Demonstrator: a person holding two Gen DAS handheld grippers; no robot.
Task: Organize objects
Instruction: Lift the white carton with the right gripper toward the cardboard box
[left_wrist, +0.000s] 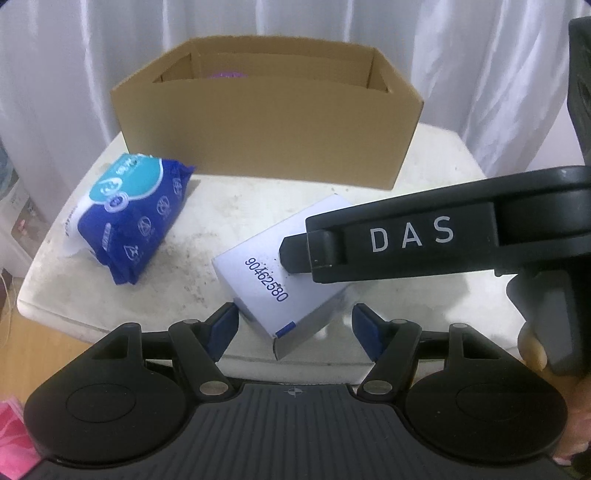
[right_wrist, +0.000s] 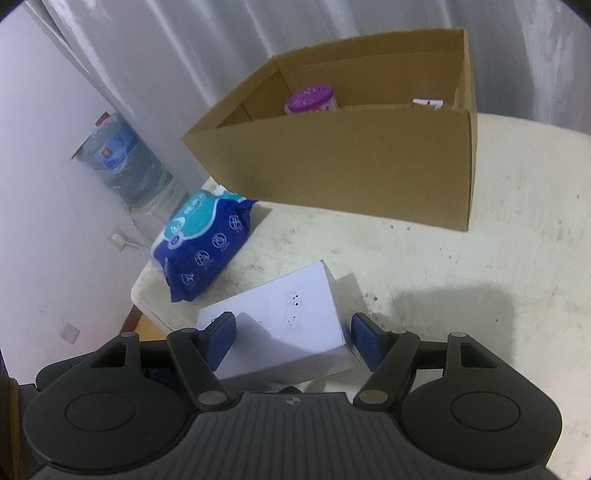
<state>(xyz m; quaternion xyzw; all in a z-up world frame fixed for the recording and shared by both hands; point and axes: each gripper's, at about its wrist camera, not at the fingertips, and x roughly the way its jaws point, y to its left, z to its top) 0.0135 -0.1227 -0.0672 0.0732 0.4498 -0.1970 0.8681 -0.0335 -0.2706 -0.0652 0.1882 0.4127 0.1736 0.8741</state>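
Note:
A white box printed 90462580 (left_wrist: 273, 266) lies on the white table (left_wrist: 177, 236). My left gripper (left_wrist: 293, 328) is open, its blue pads either side of the box's near corner. My right gripper (left_wrist: 295, 251) reaches in from the right over the box. In the right wrist view it (right_wrist: 291, 338) is open and straddles the white box (right_wrist: 284, 317). A blue wipes pack (left_wrist: 129, 218) lies to the left; it also shows in the right wrist view (right_wrist: 205, 240). An open cardboard box (left_wrist: 266, 122) stands behind.
Inside the cardboard box (right_wrist: 351, 162) are a purple-lidded jar (right_wrist: 312, 98) and a red-and-white item (right_wrist: 426, 103). A water jug (right_wrist: 122, 162) stands off the table's left. White curtains hang behind. The table edge is near at front left.

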